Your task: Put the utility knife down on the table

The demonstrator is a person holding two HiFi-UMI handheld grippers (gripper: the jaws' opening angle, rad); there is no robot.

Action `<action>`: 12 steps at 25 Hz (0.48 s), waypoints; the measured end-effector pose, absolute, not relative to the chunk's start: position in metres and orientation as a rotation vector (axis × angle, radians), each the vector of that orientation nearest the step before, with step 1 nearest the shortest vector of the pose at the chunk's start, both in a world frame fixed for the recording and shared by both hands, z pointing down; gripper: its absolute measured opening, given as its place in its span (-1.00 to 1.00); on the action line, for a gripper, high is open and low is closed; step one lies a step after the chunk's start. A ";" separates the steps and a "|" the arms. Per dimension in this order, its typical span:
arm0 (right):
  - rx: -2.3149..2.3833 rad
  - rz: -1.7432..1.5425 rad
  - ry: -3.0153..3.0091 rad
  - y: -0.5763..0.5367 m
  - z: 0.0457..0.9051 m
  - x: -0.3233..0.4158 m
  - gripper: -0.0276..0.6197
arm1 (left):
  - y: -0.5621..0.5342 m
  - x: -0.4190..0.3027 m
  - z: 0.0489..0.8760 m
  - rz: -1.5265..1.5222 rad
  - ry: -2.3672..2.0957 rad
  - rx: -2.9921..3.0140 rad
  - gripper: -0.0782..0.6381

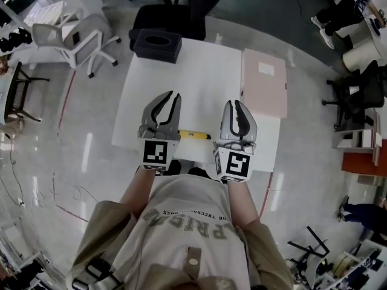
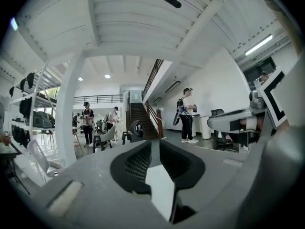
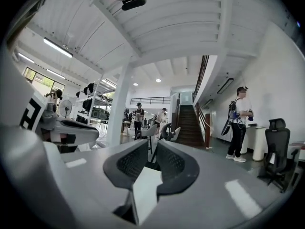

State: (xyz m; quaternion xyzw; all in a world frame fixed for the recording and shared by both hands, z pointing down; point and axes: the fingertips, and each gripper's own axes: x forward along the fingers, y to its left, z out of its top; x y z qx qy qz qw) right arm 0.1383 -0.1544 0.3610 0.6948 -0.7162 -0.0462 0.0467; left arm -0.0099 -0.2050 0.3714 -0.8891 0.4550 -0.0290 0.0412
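The yellow utility knife (image 1: 195,135) lies flat on the white table (image 1: 181,71), near its front edge, with nothing touching it. My left gripper (image 1: 171,96) is lifted above the table just left of the knife. Held at the same height, my right gripper (image 1: 237,104) is just right of it. In the left gripper view the left gripper (image 2: 155,144) points level into the room, its jaws a narrow slit apart and empty. The right gripper (image 3: 153,144) looks the same in its own view: a slim gap, nothing held.
A black box (image 1: 157,45) stands at the table's far left corner and a pink board (image 1: 264,83) lies along its right side. A black chair (image 1: 175,11) is behind the table and a white chair (image 1: 72,38) to the left. A person (image 2: 186,113) stands by the staircase.
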 end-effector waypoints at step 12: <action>2.120 -0.270 -2.190 -0.145 0.339 0.135 -0.91 | -0.201 -0.021 0.344 0.066 1.456 -2.677 -0.75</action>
